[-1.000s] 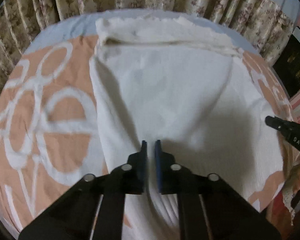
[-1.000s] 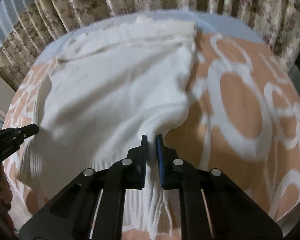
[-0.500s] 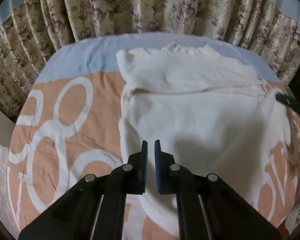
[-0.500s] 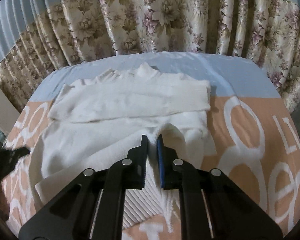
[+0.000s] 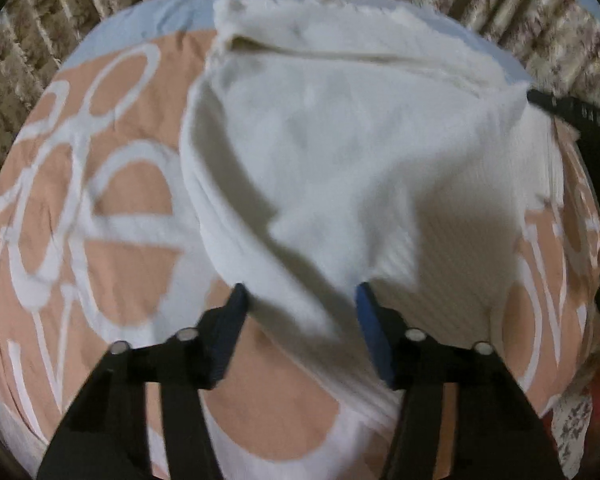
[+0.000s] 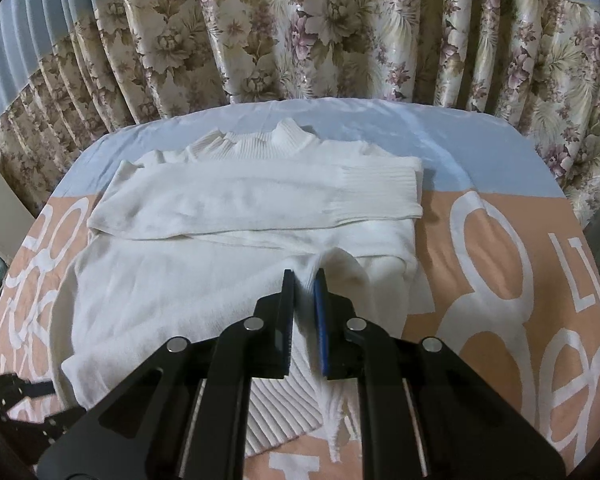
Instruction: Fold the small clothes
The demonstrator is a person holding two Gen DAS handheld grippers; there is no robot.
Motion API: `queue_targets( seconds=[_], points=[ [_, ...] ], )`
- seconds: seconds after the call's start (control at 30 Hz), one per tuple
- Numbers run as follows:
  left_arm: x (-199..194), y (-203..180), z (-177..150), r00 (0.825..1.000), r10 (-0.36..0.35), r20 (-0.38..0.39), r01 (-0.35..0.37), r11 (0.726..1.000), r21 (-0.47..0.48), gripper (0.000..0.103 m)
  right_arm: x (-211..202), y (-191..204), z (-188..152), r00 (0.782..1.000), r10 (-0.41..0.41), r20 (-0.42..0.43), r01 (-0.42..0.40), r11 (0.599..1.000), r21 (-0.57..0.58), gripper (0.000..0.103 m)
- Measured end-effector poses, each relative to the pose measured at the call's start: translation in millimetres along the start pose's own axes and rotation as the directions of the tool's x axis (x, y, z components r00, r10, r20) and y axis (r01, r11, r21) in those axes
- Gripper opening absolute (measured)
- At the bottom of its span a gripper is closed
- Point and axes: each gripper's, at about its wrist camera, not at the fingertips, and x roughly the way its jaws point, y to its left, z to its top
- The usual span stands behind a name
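Closest in, left hand-held gripper (image 5: 298, 300) spread wide, nothing pinched, a fold of the white sweater (image 5: 340, 152) sagging loose between the two fingers. Left wrist view blurred, so finer detail lost. Right hand-held gripper (image 6: 304, 280) narrowed down tight on a bunched ridge of knit, cloth squeezed between the blue pads (image 6: 320, 304) and pulled up off the body of the garment. Ribbed hem (image 6: 284, 400) lying just under the right fingers, fanned out toward the camera.

Farther out, sweater spread flat on the bed (image 6: 500, 260), over a peach bedspread with big white lettering. One sleeve (image 6: 260, 204) folded straight across the chest, ribbed cuff (image 6: 376, 196) ending at the right edge of the body. Beyond the sleeve, ribbed collar (image 6: 260, 140) standing slightly, resting on the pale blue strip of the bedspread. Tip of the right tool poking in at the upper right of the left wrist view, touching the cloth edge.

At the very back, floral curtain (image 6: 300, 28) hanging in pleats behind the bed.
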Motion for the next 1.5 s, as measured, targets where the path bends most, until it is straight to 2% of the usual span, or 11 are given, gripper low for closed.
queue_targets(
  seconds=[0.13, 0.2, 0.33, 0.57, 0.67, 0.7, 0.8, 1.23, 1.33, 1.4, 1.5],
  points=[
    [1.0, -9.5, 2.0, 0.997, 0.071, 0.035, -0.073, 0.995, 0.069, 0.01, -3.5, 0.1, -1.6, 1.0, -0.003, 0.002, 0.003, 1.0, -0.008, 0.01],
    [-7.1, -0.5, 14.5, 0.998, 0.012, 0.065, -0.015, 0.999, 0.044, 0.01, -5.8, 0.4, -1.8, 1.0, -0.002, 0.008, 0.002, 1.0, -0.012, 0.01],
    [-22.2, 12.7, 53.4, 0.979, 0.039, 0.201, -0.053, 0.997, 0.064, 0.01, -11.5, -6.6, 2.3, 1.0, -0.008, 0.028, 0.008, 1.0, 0.005, 0.01],
    [-7.0, 42.3, 127.7, 0.965, 0.008, 0.263, -0.039, 0.993, 0.113, 0.01, 16.1, -36.7, 16.6, 0.999, 0.009, -0.042, -0.005, 0.996, 0.091, 0.012],
    [1.2, 49.9, 138.2, 0.972, 0.01, 0.234, -0.04, 0.991, 0.127, 0.021, 28.1, -45.2, 17.5, 0.996, 0.035, -0.086, -0.027, 0.995, 0.1, 0.026],
    [-0.5, 51.5, 138.4, 0.972, 0.029, 0.233, -0.059, 0.991, 0.123, 0.036, 26.5, -45.3, 17.5, 0.996, 0.037, -0.084, -0.029, 0.996, 0.088, 0.032],
    [-18.8, 50.7, 123.3, 0.963, 0.025, 0.268, -0.058, 0.991, 0.118, 0.057, 11.6, -47.6, 15.6, 0.998, 0.046, -0.054, -0.042, 0.996, 0.075, 0.04],
    [9.0, 6.9, 69.9, 0.985, -0.003, 0.171, -0.016, 0.994, 0.107, 0.066, -8.6, -40.0, -55.2, 0.989, 0.026, -0.145, -0.015, 0.997, 0.078, 0.048],
    [19.3, 12.0, 71.2, 0.988, 0.012, 0.154, -0.028, 0.995, 0.101, 0.065, -2.0, -38.4, -59.3, 0.986, 0.052, -0.16, -0.037, 0.995, 0.093, 0.035],
    [23.4, 20.4, 72.1, 0.991, -0.035, 0.127, 0.025, 0.996, 0.081, 0.035, 0.6, -35.3, -59.3, 0.986, 0.048, -0.161, -0.037, 0.997, 0.073, 0.025],
    [24.0, 30.0, 71.9, 0.99, -0.084, 0.112, 0.078, 0.996, 0.049, 0.015, 4.2, -33.3, -58.2, 0.987, 0.031, -0.159, -0.023, 0.999, 0.047, 0.007]
  ],
)
